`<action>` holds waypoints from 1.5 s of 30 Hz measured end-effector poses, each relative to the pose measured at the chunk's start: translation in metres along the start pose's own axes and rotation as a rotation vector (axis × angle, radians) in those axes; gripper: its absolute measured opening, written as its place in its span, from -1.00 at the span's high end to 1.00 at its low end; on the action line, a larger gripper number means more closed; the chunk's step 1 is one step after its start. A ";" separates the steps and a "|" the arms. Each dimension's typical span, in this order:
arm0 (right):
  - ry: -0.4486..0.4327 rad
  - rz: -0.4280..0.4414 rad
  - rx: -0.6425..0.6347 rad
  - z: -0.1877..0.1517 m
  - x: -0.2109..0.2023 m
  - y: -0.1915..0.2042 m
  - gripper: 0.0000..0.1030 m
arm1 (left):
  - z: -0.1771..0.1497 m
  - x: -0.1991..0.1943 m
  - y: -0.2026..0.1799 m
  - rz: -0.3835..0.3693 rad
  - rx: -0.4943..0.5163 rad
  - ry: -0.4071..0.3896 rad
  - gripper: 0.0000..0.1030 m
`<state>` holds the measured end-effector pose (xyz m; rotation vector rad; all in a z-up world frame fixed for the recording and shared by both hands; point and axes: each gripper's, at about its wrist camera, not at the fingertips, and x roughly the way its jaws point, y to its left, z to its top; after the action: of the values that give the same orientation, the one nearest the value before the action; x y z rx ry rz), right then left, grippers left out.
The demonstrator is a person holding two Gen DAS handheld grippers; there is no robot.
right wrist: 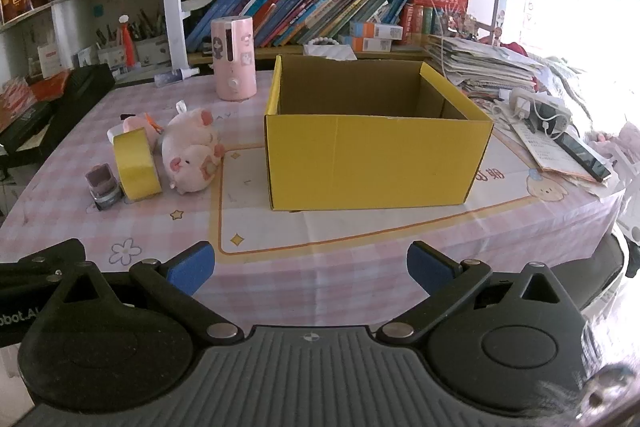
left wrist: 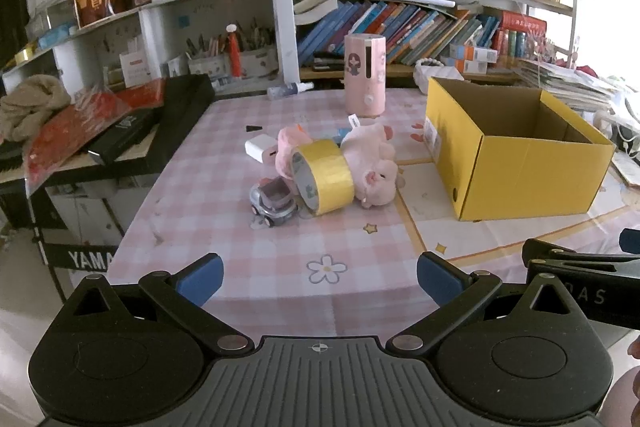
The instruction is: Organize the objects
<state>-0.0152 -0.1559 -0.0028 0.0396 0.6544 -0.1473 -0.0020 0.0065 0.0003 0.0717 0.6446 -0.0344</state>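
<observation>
Tape roll [left wrist: 322, 176] beyond left claw [left wrist: 319, 277] (spread wide), touching plush pig [left wrist: 372, 163].

A pink checked table [right wrist: 320, 267] carries a yellow box [right wrist: 376, 163], tape roll [right wrist: 136, 163], plush pig [right wrist: 192, 155], toy car [right wrist: 103, 187] and pink canister [right wrist: 234, 59].

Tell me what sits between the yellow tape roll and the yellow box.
The pink plush pig lies between the tape roll and the box, touching the roll, with bare tablecloth between pig and box. The right wrist view shows it best.

Crowded bookshelves [right wrist: 320, 7] behind table [right wrist: 360, 259], bright window [right wrist: 608, 27] right.
</observation>
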 end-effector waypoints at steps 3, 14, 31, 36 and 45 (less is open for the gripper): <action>-0.004 0.001 -0.001 0.000 -0.001 0.000 -1.00 | 0.000 0.000 0.002 0.001 -0.005 -0.001 -1.00; -0.021 0.005 -0.013 0.000 -0.005 0.008 -1.00 | 0.001 -0.001 0.013 -0.036 -0.016 -0.006 -1.00; -0.018 0.054 -0.050 0.003 0.003 0.023 -0.81 | -0.002 0.008 0.025 -0.040 -0.046 0.017 -1.00; -0.020 0.086 -0.062 0.009 0.012 0.029 -0.52 | 0.002 0.016 0.032 -0.026 -0.068 0.039 -1.00; -0.041 0.145 -0.096 0.028 0.030 0.044 -0.42 | 0.011 0.036 0.046 -0.003 -0.119 0.053 -0.98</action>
<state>0.0318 -0.1187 0.0012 -0.0085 0.6149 0.0231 0.0357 0.0512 -0.0095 -0.0436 0.6983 0.0026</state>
